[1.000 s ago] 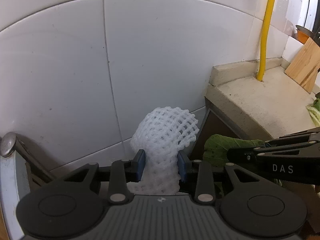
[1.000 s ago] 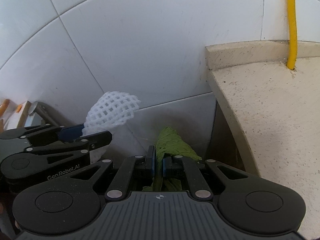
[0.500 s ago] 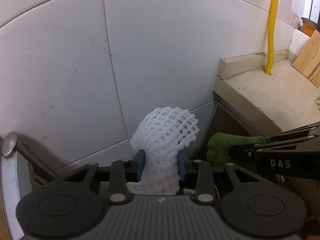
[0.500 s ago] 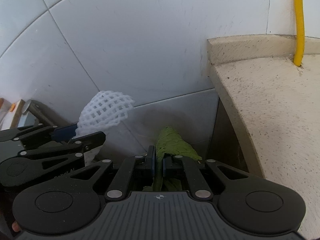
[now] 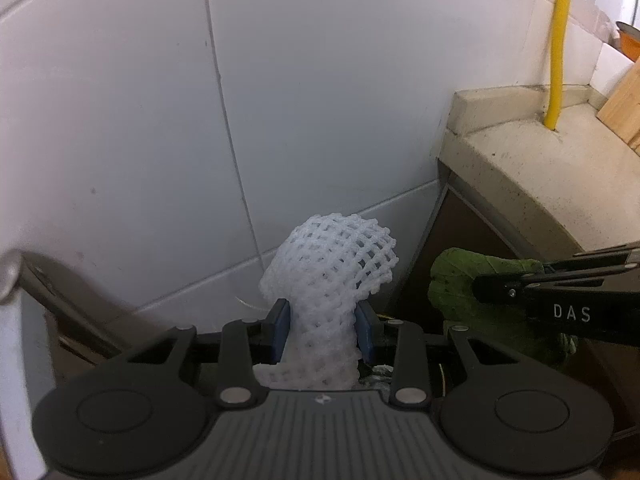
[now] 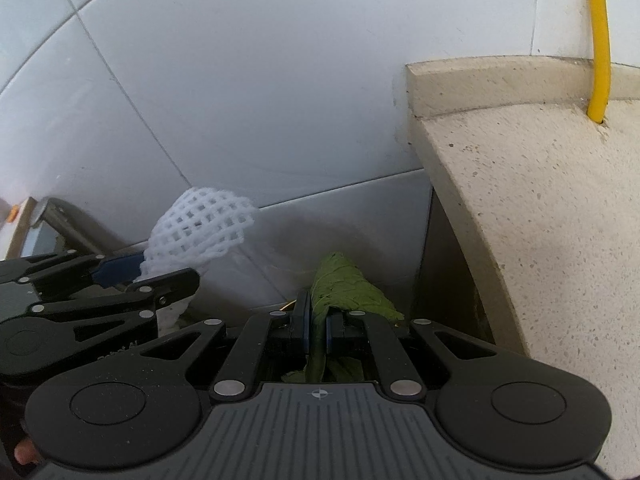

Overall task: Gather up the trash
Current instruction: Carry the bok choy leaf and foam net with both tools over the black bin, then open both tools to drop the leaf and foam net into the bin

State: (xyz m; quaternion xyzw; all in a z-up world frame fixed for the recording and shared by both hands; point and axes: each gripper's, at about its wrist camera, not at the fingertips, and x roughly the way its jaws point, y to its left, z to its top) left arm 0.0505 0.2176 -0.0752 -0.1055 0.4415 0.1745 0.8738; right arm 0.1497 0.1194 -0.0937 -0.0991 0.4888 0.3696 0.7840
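A white foam fruit net [image 5: 328, 280] stands pinched between the blue pads of my left gripper [image 5: 323, 330], which is shut on it; the net's top bulges above the fingers. The same foam net [image 6: 200, 232] shows at the left of the right wrist view, held by the left gripper [image 6: 132, 276]. My right gripper [image 6: 316, 320] is shut on a green vegetable leaf [image 6: 344, 288], folded between its pads. That leaf [image 5: 472, 280] also appears at the right of the left wrist view beside the right gripper's black fingers [image 5: 520, 284]. Both grippers point down along a white tiled wall.
A beige stone counter [image 6: 540, 208] ends just right of the grippers, with a dark cabinet side [image 5: 460, 232] below it. A yellow pipe [image 5: 558, 48] rises from the counter. A wooden board [image 5: 620, 104] leans at far right. A metal handle [image 5: 60, 284] juts in at left.
Both grippers have sunk a little beside the counter edge, which now sits higher in both views. Their grips on the net and the leaf are unchanged.
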